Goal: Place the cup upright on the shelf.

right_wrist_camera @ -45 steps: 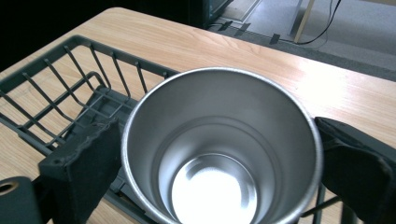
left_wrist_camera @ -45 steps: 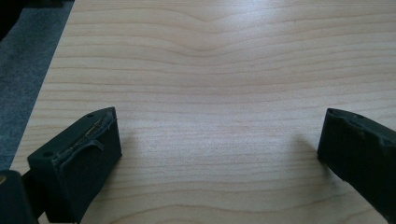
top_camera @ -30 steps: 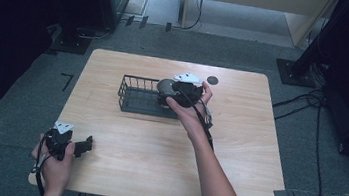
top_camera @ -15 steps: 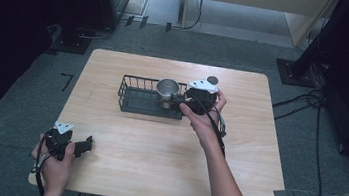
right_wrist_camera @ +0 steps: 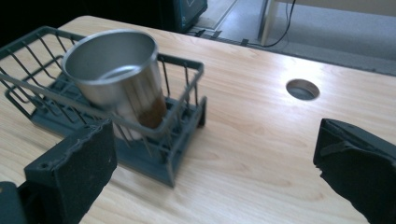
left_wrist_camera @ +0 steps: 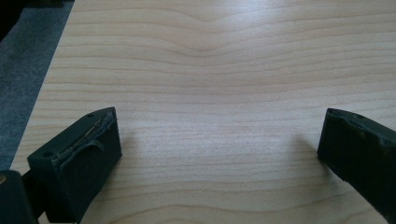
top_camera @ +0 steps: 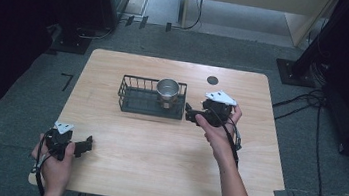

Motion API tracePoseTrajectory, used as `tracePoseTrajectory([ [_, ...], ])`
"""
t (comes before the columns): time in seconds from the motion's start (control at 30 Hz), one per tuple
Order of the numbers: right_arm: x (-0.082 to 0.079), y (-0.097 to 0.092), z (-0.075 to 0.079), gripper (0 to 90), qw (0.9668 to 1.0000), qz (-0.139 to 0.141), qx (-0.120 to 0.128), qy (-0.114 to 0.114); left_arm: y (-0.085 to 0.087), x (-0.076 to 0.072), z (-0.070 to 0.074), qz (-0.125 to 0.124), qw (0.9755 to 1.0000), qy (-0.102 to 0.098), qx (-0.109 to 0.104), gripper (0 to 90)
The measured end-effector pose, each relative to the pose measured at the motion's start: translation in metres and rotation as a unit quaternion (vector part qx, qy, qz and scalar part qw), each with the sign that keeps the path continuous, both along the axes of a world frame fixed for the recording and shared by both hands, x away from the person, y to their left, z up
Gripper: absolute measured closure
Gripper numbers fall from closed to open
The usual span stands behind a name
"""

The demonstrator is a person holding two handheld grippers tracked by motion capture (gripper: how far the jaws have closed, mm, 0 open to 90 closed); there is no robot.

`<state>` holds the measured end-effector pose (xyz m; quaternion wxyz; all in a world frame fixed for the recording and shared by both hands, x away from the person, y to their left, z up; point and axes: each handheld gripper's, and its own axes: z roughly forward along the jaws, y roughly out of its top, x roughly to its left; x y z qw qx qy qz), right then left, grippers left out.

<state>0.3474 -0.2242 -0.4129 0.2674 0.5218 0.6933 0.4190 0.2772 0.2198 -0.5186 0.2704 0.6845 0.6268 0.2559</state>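
Your pale wooden counter (top_camera: 157,141) carries a black wire basket (top_camera: 137,101) near its middle, sitting flat on the wood, and a round cable hole (top_camera: 212,80) lies toward the far edge, right of the basket

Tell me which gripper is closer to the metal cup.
The right gripper: it is just beside the wire basket holding the metal cup. The left gripper rests near the table's front-left corner.

One steel cup (top_camera: 166,92) stands in one wire basket (top_camera: 137,102) on one table (top_camera: 163,172), between two grippers.
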Motion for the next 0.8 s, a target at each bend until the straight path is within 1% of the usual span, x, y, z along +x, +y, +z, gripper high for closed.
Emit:
tracePoseTrajectory([
  [0.13, -0.008, -0.014, -0.009, 0.0, 0.9999, -0.010, 0.000, 0.006, 0.000, 0.000, 0.000, -0.001, 1.0000, 0.001, 0.001, 0.0],
  [0.17, -0.008, -0.014, -0.009, 0.0, 0.9999, -0.010, 0.000, 0.006, 0.000, 0.000, 0.000, -0.001, 1.0000, 0.001, 0.001, 0.0],
  [0.33, -0.018, -0.029, -0.017, 0.0, 0.9998, -0.019, -0.002, 0.008, 0.000, 0.000, 0.000, -0.001, 1.0000, 0.001, 0.001, 0.0],
  [0.53, -0.026, -0.041, -0.023, 0.0, 0.9996, -0.027, -0.005, 0.010, 0.000, 0.000, 0.000, -0.001, 1.0000, 0.001, 0.001, 0.0],
  [0.57, -0.029, -0.045, -0.025, 0.0, 0.9994, -0.031, -0.005, 0.011, 0.000, 0.000, 0.000, -0.001, 1.0000, 0.001, 0.001, 0.0],
  [0.6, -0.029, -0.045, -0.025, 0.0, 0.9994, -0.031, -0.005, 0.011, 0.000, 0.000, 0.000, -0.001, 1.0000, 0.001, 0.001, 0.0],
  [0.67, -0.034, -0.052, -0.028, 0.0, 0.9992, -0.037, -0.007, 0.013, 0.000, 0.000, 0.000, -0.001, 1.0000, 0.001, 0.001, 0.0],
  [0.77, -0.036, -0.056, -0.030, 0.0, 0.9991, -0.039, -0.007, 0.013, 0.000, 0.000, 0.000, 0.000, 1.0000, 0.001, 0.001, 0.0],
  [0.8, -0.039, -0.060, -0.032, 0.0, 0.9990, -0.042, -0.006, 0.014, 0.000, 0.000, 0.000, -0.001, 1.0000, 0.001, 0.001, 0.0],
])
